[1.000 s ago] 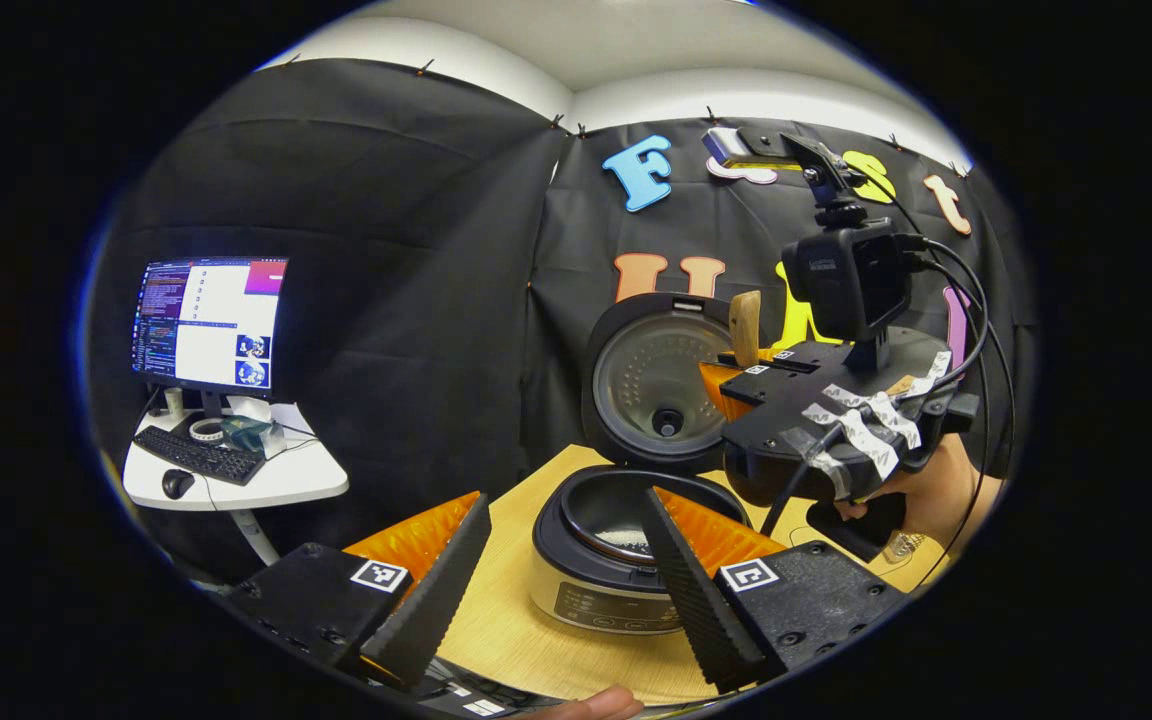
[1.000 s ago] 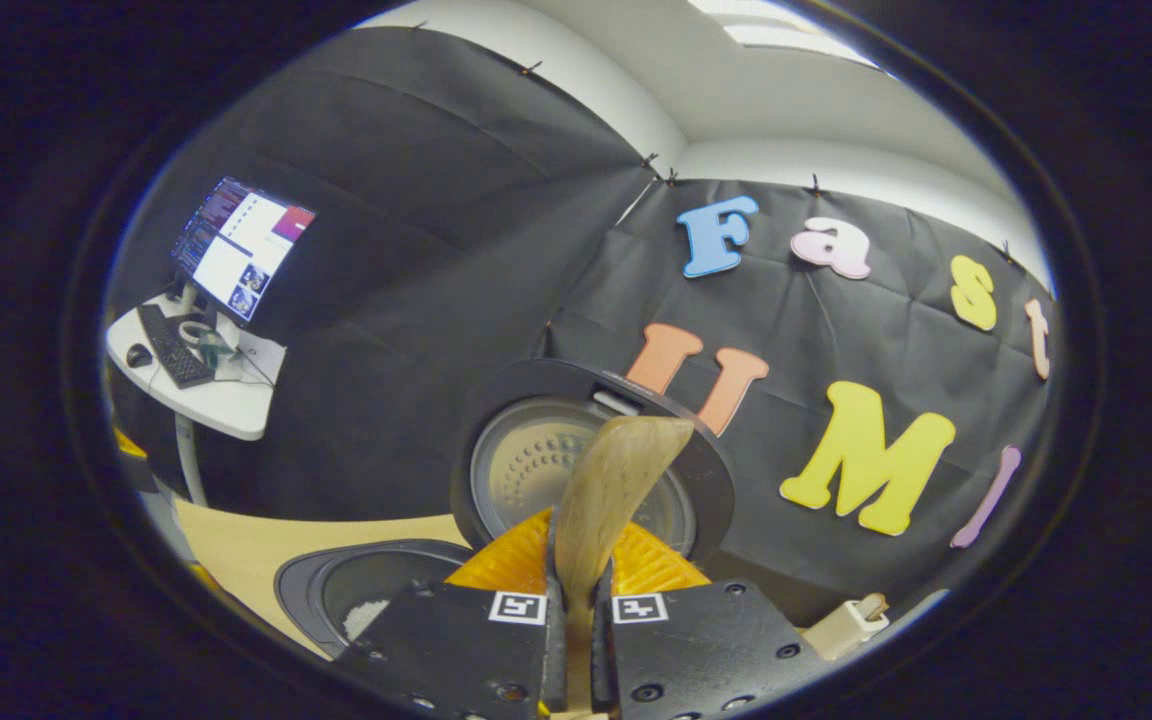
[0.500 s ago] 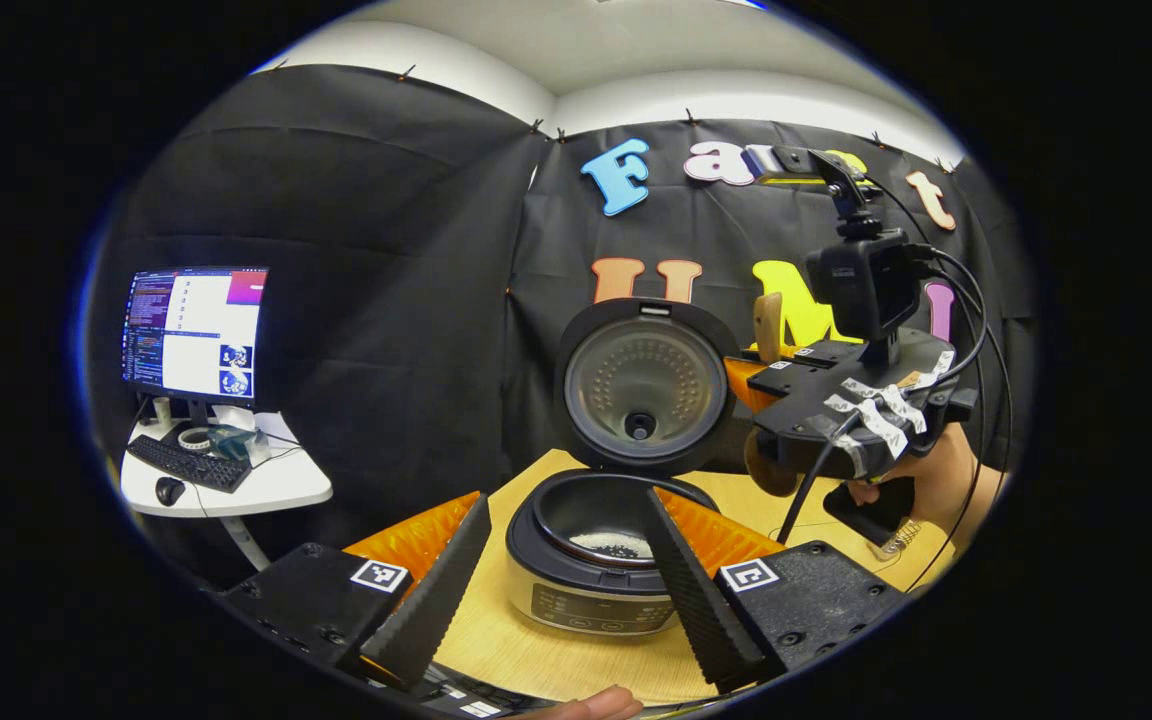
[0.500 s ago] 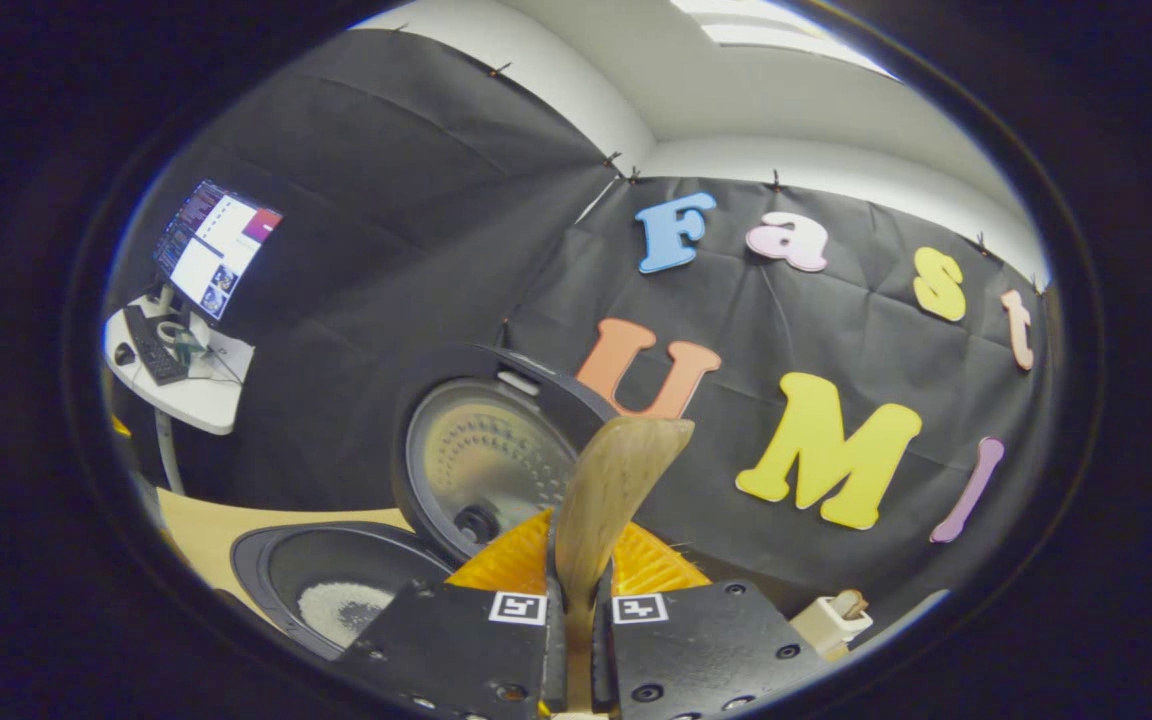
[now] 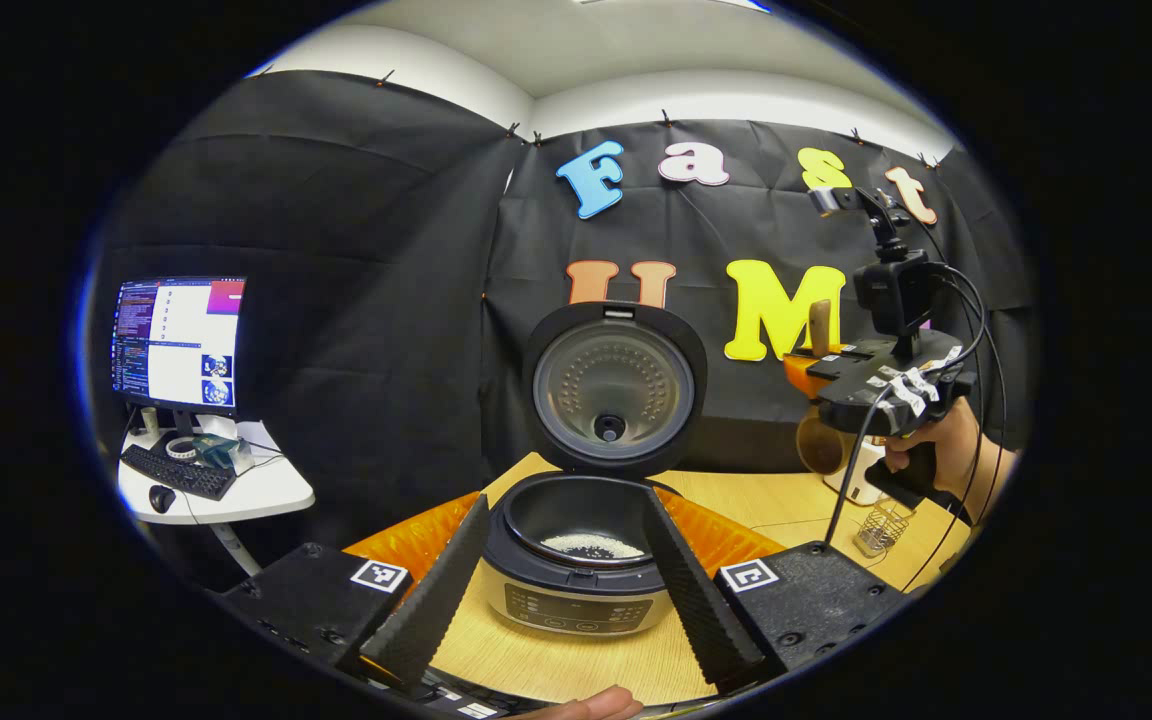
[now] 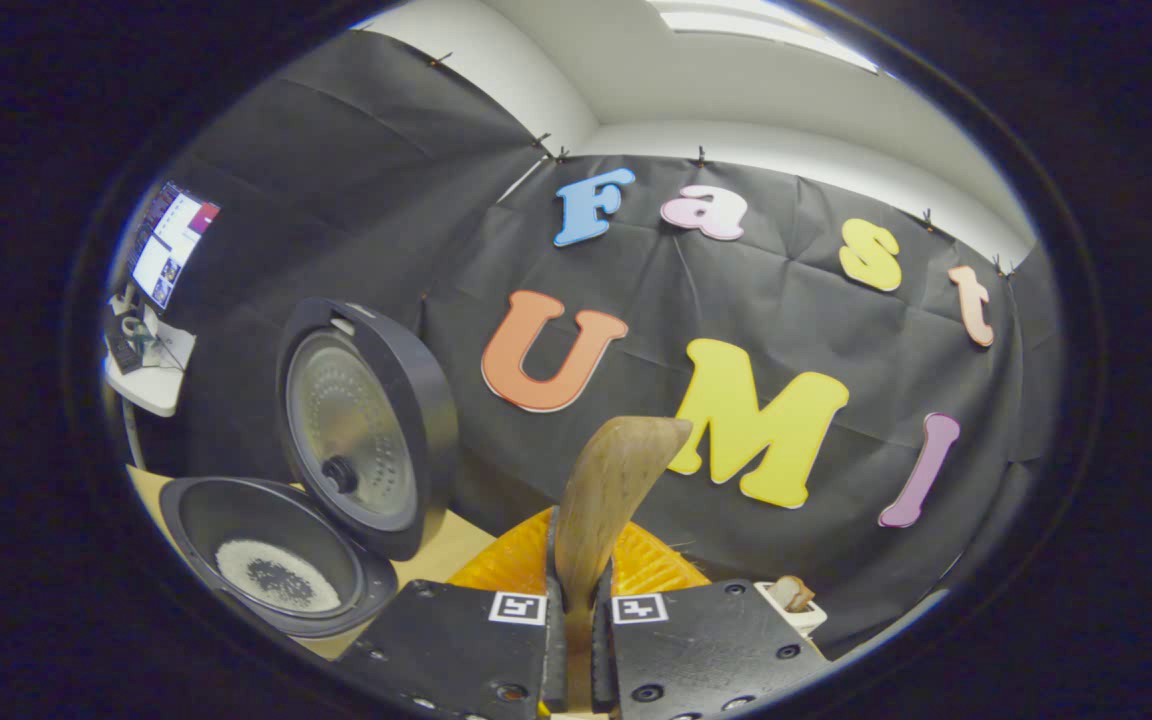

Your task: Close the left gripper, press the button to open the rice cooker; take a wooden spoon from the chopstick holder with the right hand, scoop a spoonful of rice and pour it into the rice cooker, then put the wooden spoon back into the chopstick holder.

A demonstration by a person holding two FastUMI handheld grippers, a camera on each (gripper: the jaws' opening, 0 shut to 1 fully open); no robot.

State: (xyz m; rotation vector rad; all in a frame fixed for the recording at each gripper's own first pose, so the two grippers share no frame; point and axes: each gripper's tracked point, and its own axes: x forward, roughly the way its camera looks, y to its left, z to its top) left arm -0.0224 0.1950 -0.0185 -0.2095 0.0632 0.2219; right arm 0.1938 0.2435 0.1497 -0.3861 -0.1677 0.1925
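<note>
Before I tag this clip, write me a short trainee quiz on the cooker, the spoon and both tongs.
1. True or false: the rice cooker lid is up.
2. What do the right tongs grip: A chopsticks, B wooden spoon, C cup?
3. Fill in: the left tongs stand ____.

Key: 1 true; 2 B; 3 open, with rice visible in the pot between them.

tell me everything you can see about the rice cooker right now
The rice cooker sits on the wooden table, lid swung fully open and standing upright behind the pot. The body is pale with a dark control panel in front; the rim is dark. A thin layer of rice lies inside. Nothing touches it.
</note>
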